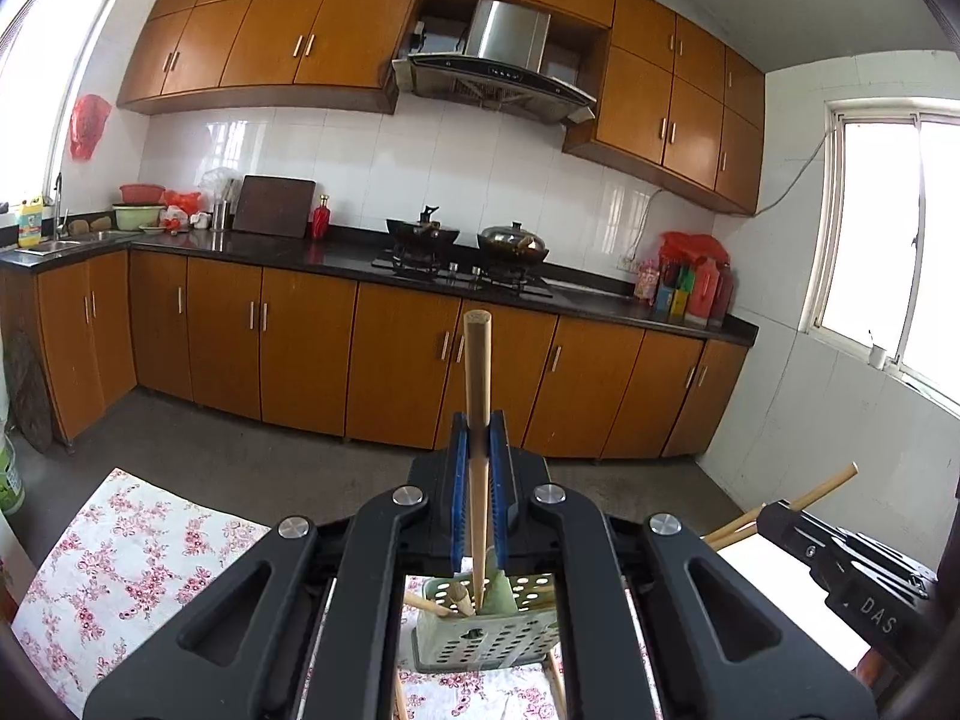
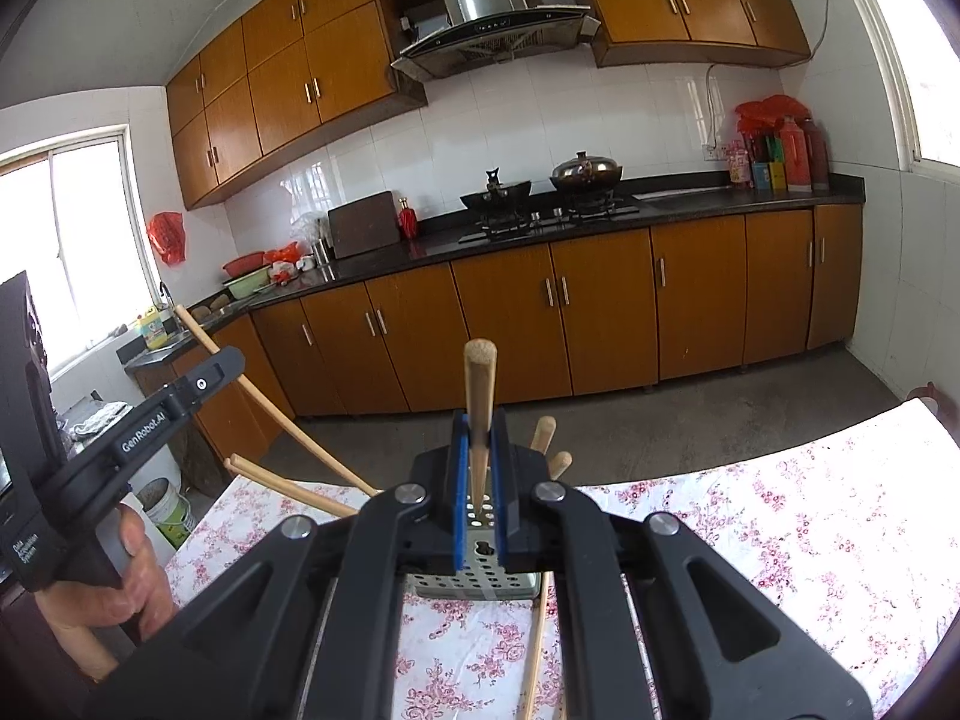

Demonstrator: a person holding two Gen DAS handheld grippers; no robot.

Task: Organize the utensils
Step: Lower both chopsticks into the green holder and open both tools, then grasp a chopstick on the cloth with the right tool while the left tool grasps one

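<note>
Kitchen, midday light — left gripper (image 1: 478, 468) clamped on a chopstick (image 1: 477, 396), blue pads tight against the wood, thick end up and tilted slightly away, thin end dropping toward the green holder (image 1: 492, 642) just below. Right gripper (image 2: 478, 468) likewise closed on a second chopstick (image 2: 478, 414), held near-upright over the grey perforated face of the same holder (image 2: 480, 576), seen through the frame of the tool. Holder standing on the floral cloth (image 2: 780, 516) of the table; several sticks already inside, handles fanning out at a slant (image 2: 543, 432). One more stick (image 2: 534, 654) lying loose on the cloth beside the holder, apparently still to be collected.

Step in hand, by appearance: lowering each stick, thin end first, into the holder. To do it well — keep the long axis close to vertical, line the tip up over a free gap between the sticks already leaning there, and descend slowly before letting go; released too high, likely to bounce out or tip the light holder. Worth staggering the two hands rather than dropping both at once, since both grippers crowd the same opening. Whether either tip has entered the holder yet: cannot tell, hidden behind the jaws.
</note>
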